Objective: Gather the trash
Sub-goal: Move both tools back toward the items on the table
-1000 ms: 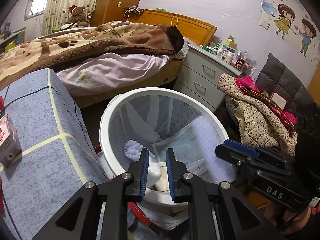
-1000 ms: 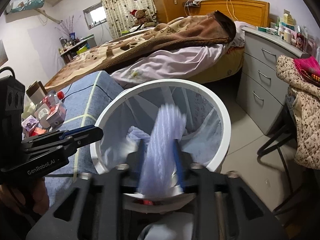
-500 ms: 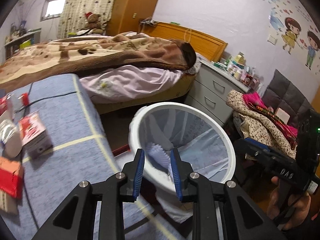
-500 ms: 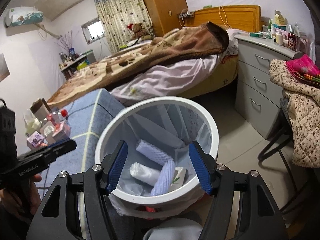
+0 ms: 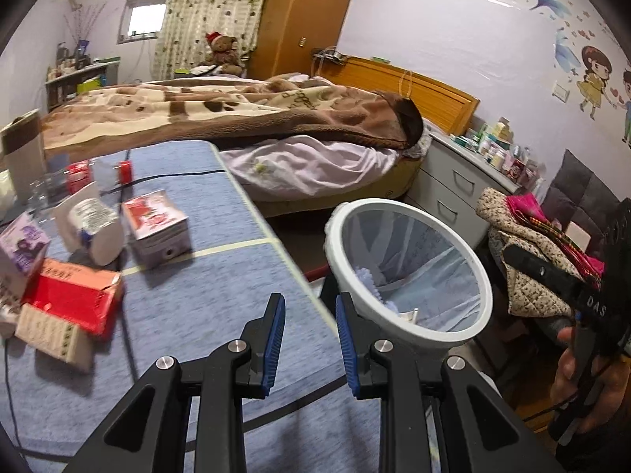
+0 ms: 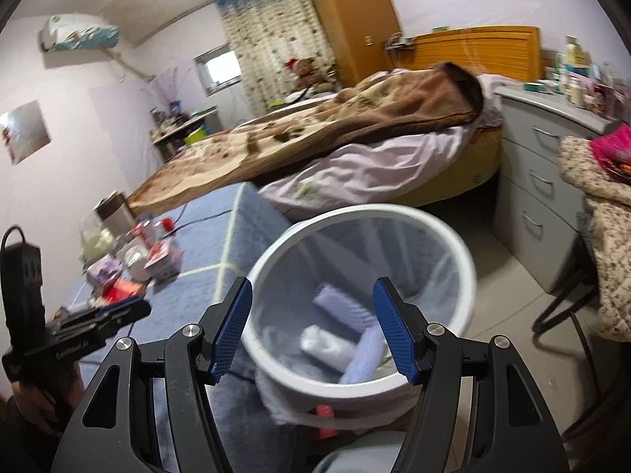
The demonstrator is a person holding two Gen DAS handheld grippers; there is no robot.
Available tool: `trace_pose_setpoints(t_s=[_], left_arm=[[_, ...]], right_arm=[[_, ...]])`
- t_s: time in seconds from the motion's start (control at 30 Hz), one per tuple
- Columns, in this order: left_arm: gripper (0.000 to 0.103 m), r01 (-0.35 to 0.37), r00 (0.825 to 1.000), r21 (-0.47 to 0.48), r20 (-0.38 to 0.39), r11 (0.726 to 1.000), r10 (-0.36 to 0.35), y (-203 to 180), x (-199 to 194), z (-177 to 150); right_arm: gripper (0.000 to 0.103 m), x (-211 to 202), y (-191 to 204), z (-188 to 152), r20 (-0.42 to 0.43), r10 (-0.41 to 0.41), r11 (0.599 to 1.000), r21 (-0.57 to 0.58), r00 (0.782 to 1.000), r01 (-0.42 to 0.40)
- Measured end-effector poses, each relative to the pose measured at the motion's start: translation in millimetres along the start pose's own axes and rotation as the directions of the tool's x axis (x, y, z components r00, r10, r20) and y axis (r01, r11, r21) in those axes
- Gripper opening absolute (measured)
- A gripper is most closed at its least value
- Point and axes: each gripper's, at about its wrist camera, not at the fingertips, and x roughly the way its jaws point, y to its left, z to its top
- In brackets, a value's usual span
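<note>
A white trash bin (image 6: pixel 457 260) with a clear liner stands beside the blue table; it also shows in the left wrist view (image 5: pixel 485 287). Several pale foam pieces (image 6: pixel 343 339) lie inside it. My right gripper (image 6: pixel 313 329) is open and empty above the bin's near rim. My left gripper (image 5: pixel 309 339) is open and empty over the table's right edge (image 5: pixel 276 236). On the table lie a red-and-white carton (image 5: pixel 157 224), a red box (image 5: pixel 75 299), a white bottle (image 5: pixel 92 224) and a purple carton (image 5: pixel 21 244).
A bed with a brown blanket (image 5: pixel 236 110) lies behind the table. A grey drawer unit (image 5: pixel 453 189) stands right of it. A chair piled with clothes (image 5: pixel 528 244) is right of the bin. A black cable (image 5: pixel 165 175) crosses the table.
My right gripper has opened and let a pale foam piece fall into the bin. My left gripper has swung left from over the bin to over the table edge.
</note>
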Motion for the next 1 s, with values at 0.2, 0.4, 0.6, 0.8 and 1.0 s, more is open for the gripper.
trace_pose_setpoints(t_s=[0.2,0.4,0.6,0.8,1.0], left_arm=[[0.026,-0.049,0.999,-0.045,-0.006,0.998,0.049,24.7,-13.6,-15.6],[0.026,-0.126,0.992,-0.112,-0.031,0.986,0.123,59.0,-28.0,-38.2],[0.026,-0.184,0.983,-0.169,-0.047,0.968,0.178,84.7,-40.3,-52.7],[0.026,-0.224,0.974,-0.194,-0.013,0.955,0.226,97.9,-65.1,-56.8],[0.026,-0.264,0.962,-0.258,-0.004,0.929,0.272,124.5,-92.4,-67.3]], right_arm=[[0.065,8.8,22.4,-6.4,-0.047,0.067,0.996,-0.055,0.997,-0.069],[0.055,20.9,44.1,-15.6,-0.113,0.092,0.988,-0.110,0.989,-0.104],[0.047,26.1,65.5,-15.9,-0.151,0.127,0.980,-0.137,0.980,-0.148],[0.043,21.6,92.0,-15.4,-0.165,0.160,0.965,-0.182,0.973,-0.190],[0.043,20.5,115.0,-15.0,-0.175,0.182,0.950,-0.225,0.968,-0.219]])
